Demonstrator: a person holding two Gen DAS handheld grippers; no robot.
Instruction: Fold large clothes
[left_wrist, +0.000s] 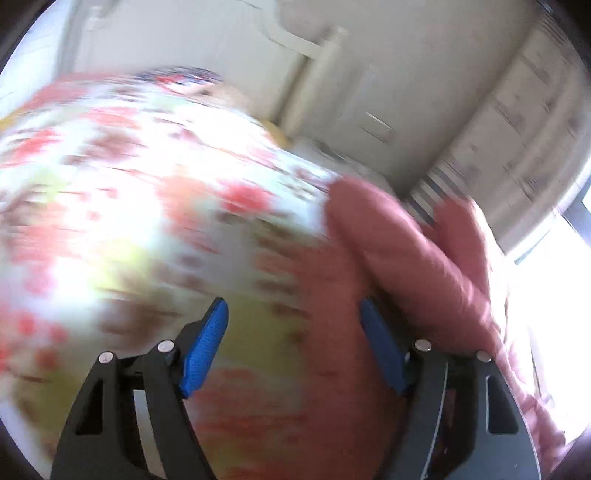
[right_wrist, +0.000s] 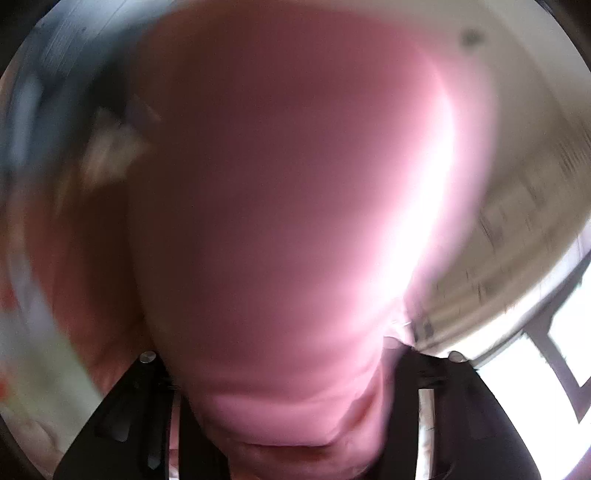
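Note:
A pink garment (left_wrist: 406, 240) lies in thick folds on a bed covered by a floral sheet (left_wrist: 147, 184), all motion-blurred. My left gripper (left_wrist: 292, 308) hovers over the garment's left edge with its blue pads (left_wrist: 207, 347) wide apart; nothing is pinched between them. One fold runs just past the right pad. In the right wrist view the pink garment (right_wrist: 277, 184) fills almost the whole picture, close to the lens. It bunches down between the black fingers of my right gripper (right_wrist: 291, 387) and hides the pads, so I cannot see whether they press on it.
Beyond the bed stand a white cupboard door (left_wrist: 351, 92) and a pale patterned curtain (left_wrist: 517, 129). A bright window (left_wrist: 554, 277) is at the right. Something striped (left_wrist: 424, 195) lies behind the garment. The right wrist view shows the curtain (right_wrist: 517, 221) and window frame (right_wrist: 554, 350).

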